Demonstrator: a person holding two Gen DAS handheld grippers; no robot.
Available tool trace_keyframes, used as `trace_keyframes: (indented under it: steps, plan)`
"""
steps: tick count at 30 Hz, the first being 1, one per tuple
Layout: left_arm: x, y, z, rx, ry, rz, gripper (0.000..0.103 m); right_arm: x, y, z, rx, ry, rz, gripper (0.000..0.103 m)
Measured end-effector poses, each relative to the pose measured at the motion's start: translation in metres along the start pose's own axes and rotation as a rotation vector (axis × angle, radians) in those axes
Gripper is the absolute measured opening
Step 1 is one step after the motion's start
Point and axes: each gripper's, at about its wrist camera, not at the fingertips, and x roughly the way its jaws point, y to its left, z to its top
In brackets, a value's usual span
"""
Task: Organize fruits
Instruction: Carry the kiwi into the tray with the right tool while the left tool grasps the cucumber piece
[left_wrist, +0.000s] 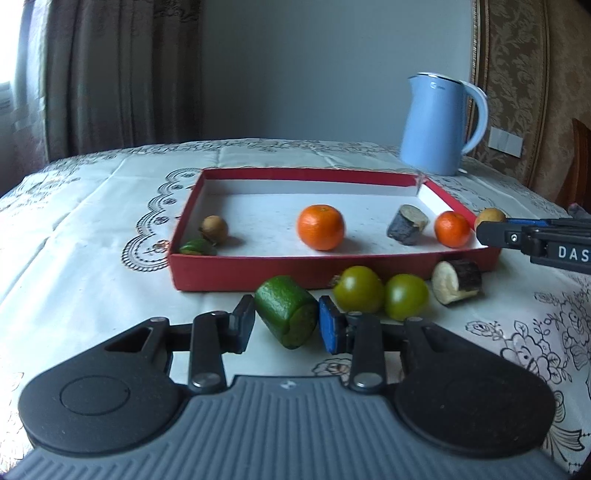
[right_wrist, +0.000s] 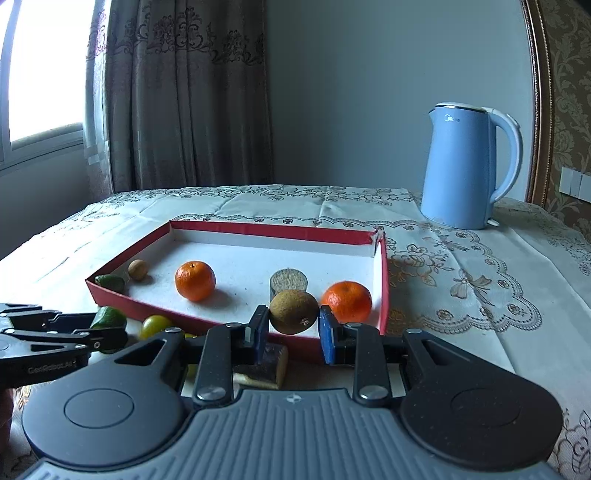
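The table (right_wrist: 461, 302), under an embroidered white cloth, carries everything noted. A blue kettle (right_wrist: 467, 166) stands behind the red box (left_wrist: 236, 269), off its far right corner. The red box, the reference point, lies open at centre. Inside it: two oranges (left_wrist: 320, 227), one at centre and one at the right wall, a dark cut chunk (left_wrist: 407, 224) between them, a brown round fruit (left_wrist: 214, 229) and a green piece (left_wrist: 197, 246) at the left wall. Just outside the front wall: two green tomatoes (left_wrist: 357, 290) and a second cut chunk (left_wrist: 457, 282). The left gripper (left_wrist: 286, 321) clamps a green cut fruit (left_wrist: 286, 312) before that wall. The right gripper (right_wrist: 293, 325) clamps a brown fruit (right_wrist: 293, 312) above the box's front right corner.
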Motion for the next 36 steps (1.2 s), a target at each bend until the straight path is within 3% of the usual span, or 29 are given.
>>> trace_keyframes:
  steps: [23, 36]
  plan:
    - [0.006, 0.009, 0.002, -0.034, 0.014, -0.012, 0.034, 0.081, 0.038, 0.013, -0.127, 0.126, 0.076, 0.028]
    - [0.006, 0.009, 0.002, -0.039, 0.017, -0.014, 0.034, 0.090, 0.035, 0.014, -0.108, 0.136, 0.069, 0.028]
